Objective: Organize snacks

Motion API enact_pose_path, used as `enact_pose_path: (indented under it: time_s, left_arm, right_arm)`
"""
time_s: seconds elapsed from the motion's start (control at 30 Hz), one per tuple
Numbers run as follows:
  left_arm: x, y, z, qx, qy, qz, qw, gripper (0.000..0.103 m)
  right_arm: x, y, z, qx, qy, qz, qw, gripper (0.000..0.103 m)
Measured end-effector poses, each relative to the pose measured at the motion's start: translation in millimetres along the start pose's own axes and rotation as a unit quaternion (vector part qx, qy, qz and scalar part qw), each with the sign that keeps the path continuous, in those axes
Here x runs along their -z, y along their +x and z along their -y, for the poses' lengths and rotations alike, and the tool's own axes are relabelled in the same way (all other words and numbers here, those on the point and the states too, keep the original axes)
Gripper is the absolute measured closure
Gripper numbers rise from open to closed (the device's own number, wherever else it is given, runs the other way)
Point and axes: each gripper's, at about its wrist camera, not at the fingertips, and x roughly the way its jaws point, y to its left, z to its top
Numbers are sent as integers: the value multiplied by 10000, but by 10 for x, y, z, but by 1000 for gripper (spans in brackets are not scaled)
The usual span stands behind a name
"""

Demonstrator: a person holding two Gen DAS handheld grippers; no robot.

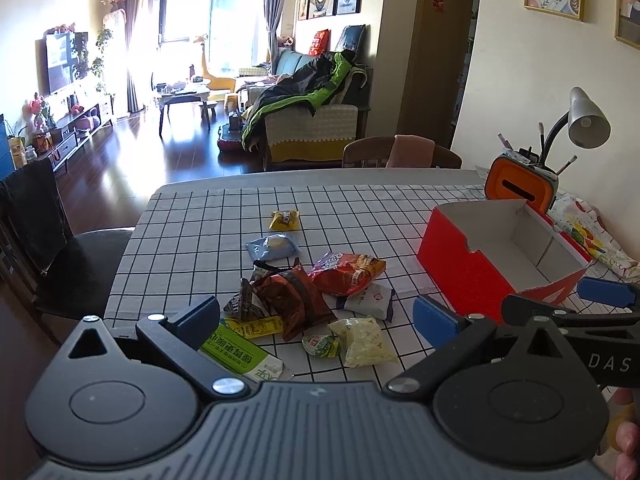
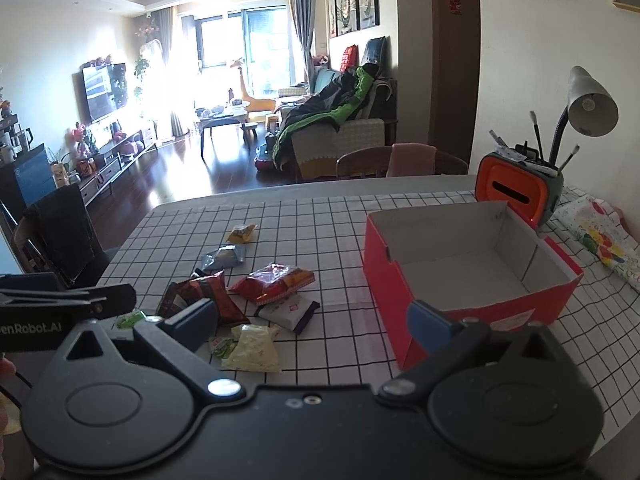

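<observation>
Left gripper (image 1: 316, 312) spread wide, jaws apart, nothing between them, hovering just above the near edge of the snack pile. Right gripper (image 2: 314, 318) likewise wide apart and empty, held over the gap between the pile and the red box (image 2: 400, 280).

Directly ahead of the left gripper: a crumpled dark red-brown packet (image 1: 292, 292), a glossy red-orange bag (image 1: 348, 274) lying beside it, a white wrapper with dark ends (image 1: 370, 300) partly beneath the bag. Nearest the left gripper's left finger: a long green packet (image 1: 240, 354) with white print and a thin yellow sachet (image 1: 256, 326). Between the fingers, close in: a pale yellow-green pouch (image 1: 366, 340) touching a small round green-and-white sweet (image 1: 320, 345). Farther off on the checked tabletop (image 1: 192, 232): a light blue packet (image 1: 272, 246) and, beyond it, a small yellow packet (image 1: 285, 219), both apart from the heap.

Red box open-topped, white inside, holding no snacks, standing right of the pile, just beyond the right gripper's right finger. Behind it: an orange-fronted holder (image 2: 516, 192) with brushes and a grey lamp (image 2: 590, 108).
</observation>
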Motion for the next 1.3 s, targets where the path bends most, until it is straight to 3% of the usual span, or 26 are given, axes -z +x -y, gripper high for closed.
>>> enact_pose_path:
  time_s: [0.43, 0.87, 1.1, 1.3]
  left_arm:
    - [19, 154, -97, 1, -67, -194, 9998, 0]
    - [250, 712, -575, -267, -253, -967, 9946, 0]
    - [243, 1201, -762, -914, -875, -1562, 9796, 0]
    - [187, 1534, -908, -1098, -1723, -1886, 9606, 2]
  right_arm:
    - [5, 201, -49, -141, -108, -261, 9995, 2]
    - [170, 967, -100, -693, -344, -1170, 9901, 9]
    - [184, 1419, -281, -482, -717, -1641, 9827, 14]
    - [180, 1784, -381, -521, -491, -1987, 9774, 20]
